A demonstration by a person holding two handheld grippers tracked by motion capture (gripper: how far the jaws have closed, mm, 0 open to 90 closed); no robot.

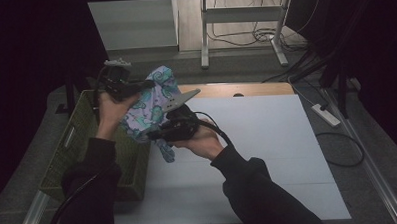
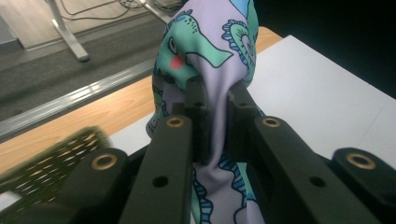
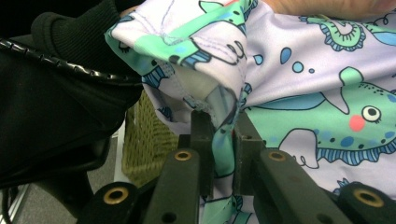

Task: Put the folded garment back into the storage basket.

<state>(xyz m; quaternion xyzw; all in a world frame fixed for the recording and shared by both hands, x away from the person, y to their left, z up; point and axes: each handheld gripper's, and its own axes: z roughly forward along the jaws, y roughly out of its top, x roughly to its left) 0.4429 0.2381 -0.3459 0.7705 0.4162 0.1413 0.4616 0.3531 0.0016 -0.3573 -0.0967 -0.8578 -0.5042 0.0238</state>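
A white surface (image 1: 268,154) spreads under the person's arms, with a strip of bare wood along its far edge at 12 o'clock. Off its 9 o'clock side stands a green woven basket (image 1: 70,151). Beyond the far edge the floor is grey, and a white metal frame (image 1: 243,20) stands on it at 12 o'clock with dark cables looped behind. A white power strip (image 1: 325,115) lies on the floor at 3 o'clock, and the rest of the room is dark.

Both hands are raised above the surface's 10 o'clock corner, in black sleeves. The left hand (image 1: 111,107) is bent upward at the wrist, and its left claw (image 1: 144,84) points toward 3 o'clock. The right hand (image 1: 200,139) lies palm up lower down, and its right claw (image 1: 155,135) points toward 9 o'clock.

Between them hangs the printed cloth (image 1: 154,106), pale lilac with green and blue sea creatures, held in the air over the basket's near rim and the surface's edge. In the left gripper view the claw is clamped on a bunched fold of the cloth (image 2: 212,60), fabric rising above the jaws and trailing below. In the right gripper view the claw is likewise pinched on a seamed edge of the cloth (image 3: 299,70), which spreads wide toward 2 o'clock.
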